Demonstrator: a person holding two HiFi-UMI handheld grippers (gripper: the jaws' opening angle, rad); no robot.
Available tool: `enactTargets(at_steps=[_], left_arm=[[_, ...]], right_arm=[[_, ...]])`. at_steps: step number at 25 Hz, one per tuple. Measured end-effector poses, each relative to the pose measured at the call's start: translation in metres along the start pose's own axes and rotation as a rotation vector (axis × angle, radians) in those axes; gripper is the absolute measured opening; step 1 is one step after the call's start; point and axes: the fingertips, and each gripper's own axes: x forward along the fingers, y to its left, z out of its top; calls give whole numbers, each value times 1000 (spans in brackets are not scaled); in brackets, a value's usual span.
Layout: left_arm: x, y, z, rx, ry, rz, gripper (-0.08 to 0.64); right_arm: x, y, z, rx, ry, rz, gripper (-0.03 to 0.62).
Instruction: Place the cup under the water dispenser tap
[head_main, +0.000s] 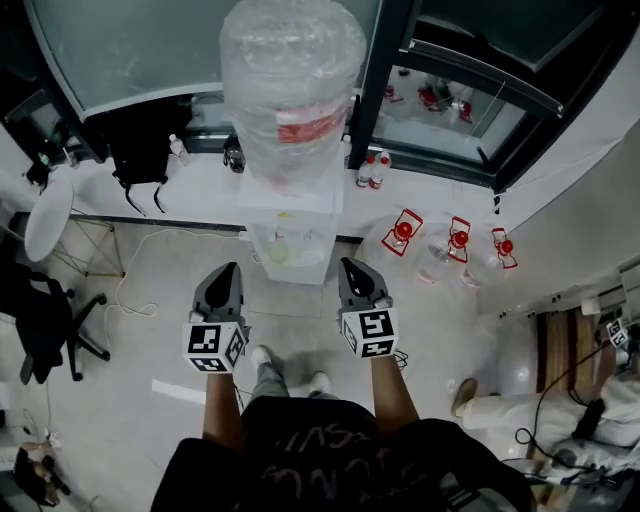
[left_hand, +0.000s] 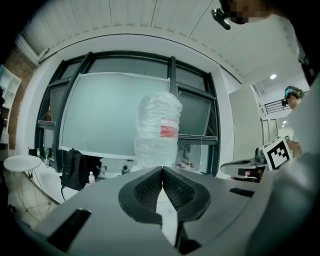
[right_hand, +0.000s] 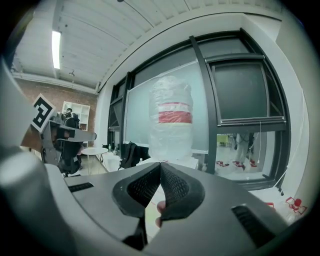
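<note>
Grippers were both held out side by side in front of the person, pointing at the water dispenser (head_main: 292, 215) that stood against the window sill. The left gripper (head_main: 229, 268) had its jaws pressed together, the ribbed pads meeting at the tips with nothing between them, as the left gripper view (left_hand: 162, 169) showed plainly. The right gripper (head_main: 351, 263) was likewise closed and empty, its pads touching at the tips in its own view (right_hand: 160, 164).

From the head view, the cup (head_main: 278, 252), a pale green round shape, sat in the recess at the front of the dispenser, below the big bottle (head_main: 290, 70) and apart from both grippers. It lay nearer the left side of that recess. Whether it stood exactly beneath a tap could not be told from above.

The bottle on top was wrapped in crinkled clear plastic with a red band round it, and it rose straight ahead of both jaws in the two gripper views (left_hand: 159, 130) (right_hand: 172, 117). A black backpack (head_main: 140, 150) rested on the sill to the left of the dispenser, with a round white table (head_main: 48, 218) further left. Three spare water jugs with red caps (head_main: 402, 232) lay on the floor to the right, beside the dispenser. Two small bottles (head_main: 370, 170) stood on the sill just right of it.
</note>
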Motion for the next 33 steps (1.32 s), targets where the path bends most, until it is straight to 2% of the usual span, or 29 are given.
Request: enactTargets(at_steps=[11, 33], left_arm=[[-27, -19, 15, 21, -31, 26, 15], [-61, -12, 33, 7, -73, 107, 15]], right_arm=[[-25, -6, 21, -42, -53, 18, 14], [-46, 2, 39, -69, -91, 29, 14]])
